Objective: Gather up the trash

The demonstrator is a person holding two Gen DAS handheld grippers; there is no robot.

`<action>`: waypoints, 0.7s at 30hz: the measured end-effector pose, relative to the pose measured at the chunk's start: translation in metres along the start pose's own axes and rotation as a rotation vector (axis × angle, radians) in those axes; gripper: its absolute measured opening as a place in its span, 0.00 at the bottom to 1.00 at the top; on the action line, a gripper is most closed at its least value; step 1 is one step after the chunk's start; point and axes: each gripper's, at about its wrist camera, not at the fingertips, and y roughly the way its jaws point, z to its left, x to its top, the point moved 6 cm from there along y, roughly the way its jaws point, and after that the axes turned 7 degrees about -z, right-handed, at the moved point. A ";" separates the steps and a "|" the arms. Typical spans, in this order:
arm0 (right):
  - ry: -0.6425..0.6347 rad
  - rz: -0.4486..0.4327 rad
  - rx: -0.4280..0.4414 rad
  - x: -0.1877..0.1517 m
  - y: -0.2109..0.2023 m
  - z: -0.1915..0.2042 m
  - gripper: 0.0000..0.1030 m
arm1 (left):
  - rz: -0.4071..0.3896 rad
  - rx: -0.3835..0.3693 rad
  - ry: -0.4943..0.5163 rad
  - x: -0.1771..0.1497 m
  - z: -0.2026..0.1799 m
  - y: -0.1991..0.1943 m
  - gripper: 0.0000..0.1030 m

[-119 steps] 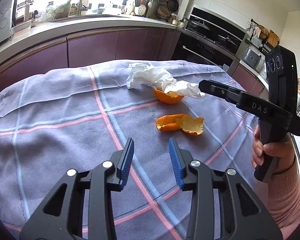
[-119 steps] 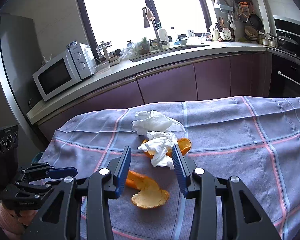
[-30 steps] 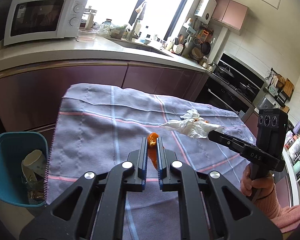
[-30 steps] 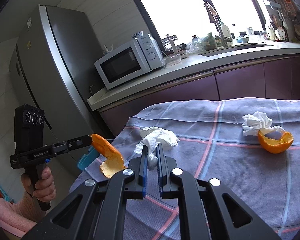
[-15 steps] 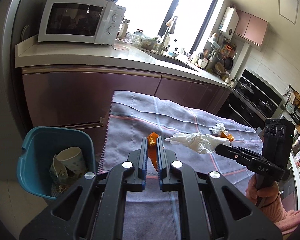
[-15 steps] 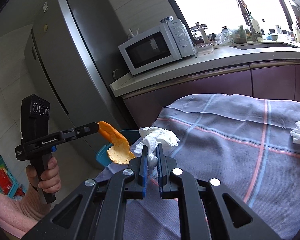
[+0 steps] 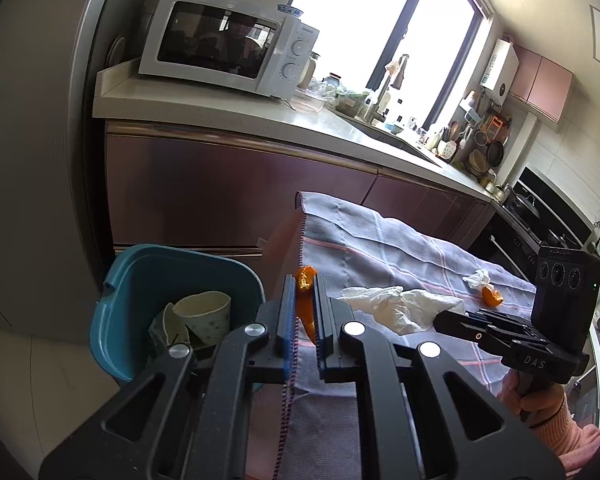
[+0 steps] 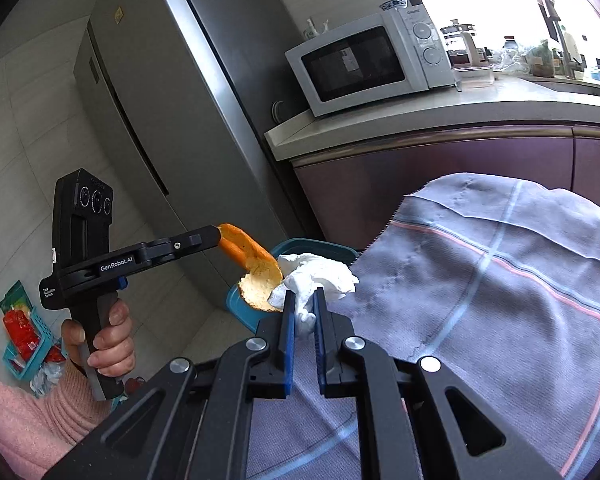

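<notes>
Orange peel [image 7: 305, 300] is sitting clenched in your left gripper [image 7: 303, 320] in the left wrist view, at the cloth [image 7: 380, 248] edge, with the blue bin [image 7: 140, 280] at nine o'clock of it. At three o'clock your right gripper [image 7: 446, 317] is pinching a white tissue [image 7: 392, 306]. More peel [image 7: 491, 298] is lying at two o'clock.

Through the right wrist view, your right gripper [image 8: 303, 320] is grasping the tissue [image 8: 320, 274]; the peel [image 8: 256, 272] is hanging at ten o'clock, over the bin [image 8: 300, 246].
</notes>
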 end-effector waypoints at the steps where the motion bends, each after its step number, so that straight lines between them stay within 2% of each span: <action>1: -0.003 0.006 0.007 0.001 0.003 0.003 0.07 | -0.001 0.006 -0.005 0.000 0.005 0.000 0.09; 21: -0.025 0.105 0.048 -0.001 0.069 0.022 0.07 | 0.020 0.117 -0.046 -0.005 0.062 0.011 0.09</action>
